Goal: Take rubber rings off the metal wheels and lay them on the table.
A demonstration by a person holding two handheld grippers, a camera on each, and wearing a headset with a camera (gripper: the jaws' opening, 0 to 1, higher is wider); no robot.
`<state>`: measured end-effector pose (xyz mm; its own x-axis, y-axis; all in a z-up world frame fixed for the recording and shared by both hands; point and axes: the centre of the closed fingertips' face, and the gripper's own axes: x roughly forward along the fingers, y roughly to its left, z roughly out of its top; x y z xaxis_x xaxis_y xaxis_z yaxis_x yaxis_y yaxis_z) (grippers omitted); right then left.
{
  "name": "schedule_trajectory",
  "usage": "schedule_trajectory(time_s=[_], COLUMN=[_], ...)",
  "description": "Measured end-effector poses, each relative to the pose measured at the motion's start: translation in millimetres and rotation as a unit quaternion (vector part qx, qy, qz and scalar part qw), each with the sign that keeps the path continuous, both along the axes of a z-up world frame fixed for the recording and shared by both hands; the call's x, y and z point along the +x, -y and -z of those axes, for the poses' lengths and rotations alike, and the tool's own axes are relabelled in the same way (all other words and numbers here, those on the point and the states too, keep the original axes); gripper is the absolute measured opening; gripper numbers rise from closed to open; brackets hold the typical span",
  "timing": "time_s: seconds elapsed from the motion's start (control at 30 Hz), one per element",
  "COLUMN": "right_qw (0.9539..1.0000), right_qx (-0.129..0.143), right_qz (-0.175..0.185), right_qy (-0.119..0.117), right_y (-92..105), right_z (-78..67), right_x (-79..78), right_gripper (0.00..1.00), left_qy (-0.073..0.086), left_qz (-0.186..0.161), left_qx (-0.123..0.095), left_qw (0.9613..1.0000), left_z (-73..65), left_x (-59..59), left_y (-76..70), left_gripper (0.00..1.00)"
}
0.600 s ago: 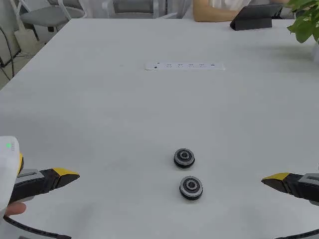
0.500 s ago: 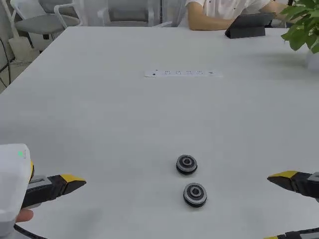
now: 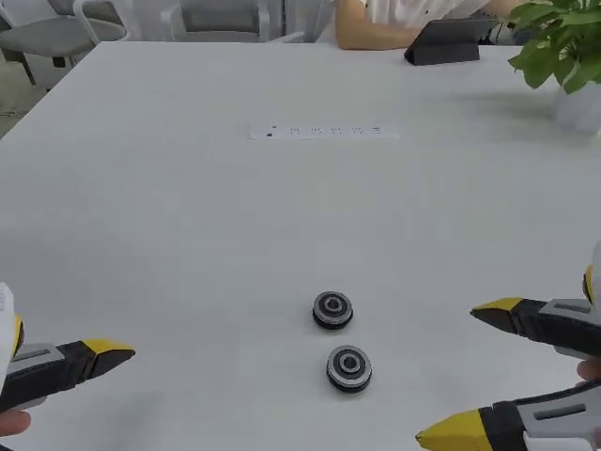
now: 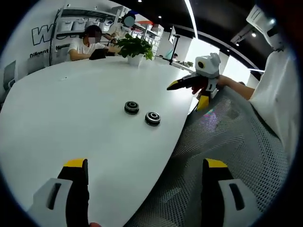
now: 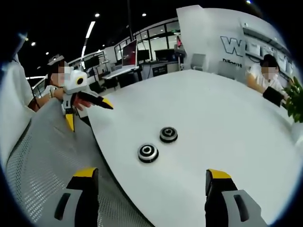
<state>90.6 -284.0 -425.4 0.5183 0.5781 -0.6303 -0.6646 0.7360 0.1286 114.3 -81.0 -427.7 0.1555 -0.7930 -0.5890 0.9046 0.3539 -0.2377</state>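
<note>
Two small metal wheels with black rubber rings lie flat on the white table (image 3: 188, 235). One wheel (image 3: 331, 310) is farther from me and the other wheel (image 3: 349, 368) is nearer the front edge. They are apart, not touching. My left gripper (image 3: 99, 362) hovers at the lower left, and its own view shows it (image 4: 144, 165) open and empty. My right gripper (image 3: 460, 371) hovers at the lower right, open wide with nothing between its fingers. From the right gripper (image 5: 151, 174), both wheels (image 5: 148, 152) (image 5: 168, 134) lie ahead, and neither gripper touches a wheel.
A white power strip (image 3: 322, 132) lies across the table's middle far side. A dark tablet stand (image 3: 441, 42) and a potted plant (image 3: 554, 42) sit at the far right. A person sits at the far end. Office chairs (image 3: 56, 28) stand beyond the far left corner.
The head camera has shifted. My right gripper has come a little closer to the wheels, and its lower jaw now shows. The wheels have not moved.
</note>
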Motion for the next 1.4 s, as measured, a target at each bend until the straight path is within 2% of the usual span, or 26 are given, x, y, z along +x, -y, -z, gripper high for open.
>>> schedule_trajectory(time_s=[0.13, 0.27, 0.4, 0.5, 0.6, 0.7, 0.73, 0.83, 1.03, 1.4], right_qw=[0.9999, 0.9998, 0.9992, 0.9988, 0.9985, 0.9992, 0.9992, 0.9994, 0.9985, 0.9983], right_qx=[0.013, 0.014, 0.030, 0.032, 0.035, 0.026, 0.024, 0.018, 0.034, 0.039], right_qz=[0.002, 0.011, 0.025, 0.035, 0.042, 0.029, 0.023, 0.020, 0.031, 0.041], right_qy=[-0.003, -0.003, -0.003, -0.004, -0.008, -0.012, -0.020, -0.023, -0.029, -0.016], right_y=[3.7, 9.2, 14.0, 18.7, 17.9, 12.4, 10.4, 12.9, 11.7, 13.4], right_z=[-0.1, 0.8, 0.3, 1.4, 2.2, 7.1, 9.8, 12.3, 11.4, 6.4], right_x=[0.3, -1.6, -5.6, -8.8, -7.9, -9.5, -11.4, -12.3, -12.5, -8.3], right_gripper=[0.93, 0.91, 0.90, 0.90, 0.90, 0.88, 0.88, 0.88, 0.87, 0.86], left_qy=[0.007, 0.011, 0.013, 0.015, 0.016, 0.014, 0.012, 0.007, 0.003, 0.007], left_qz=[-0.011, -0.027, -0.027, -0.028, -0.026, -0.026, -0.026, -0.020, -0.022, -0.023], left_qx=[-0.001, -0.010, -0.005, 0.008, 0.007, -0.003, -0.005, -0.006, -0.007, -0.018], left_qw=[0.9999, 0.9995, 0.9995, 0.9995, 0.9995, 0.9996, 0.9996, 0.9998, 0.9997, 0.9995], left_z=[0.7, -3.8, -4.1, -1.6, -2.6, -3.9, -3.5, -2.2, -1.4, -5.2], left_x=[3.2, 4.8, 2.5, 3.9, 5.4, 4.9, 3.7, -0.9, -0.7, 2.5], left_y=[-0.6, -5.1, -8.3, -9.7, -6.4, 1.5, 2.8, 2.8, 3.4, 1.3], left_gripper=[0.99, 0.99, 0.99, 0.99, 0.99, 0.99, 0.99, 0.99, 0.99, 0.99])
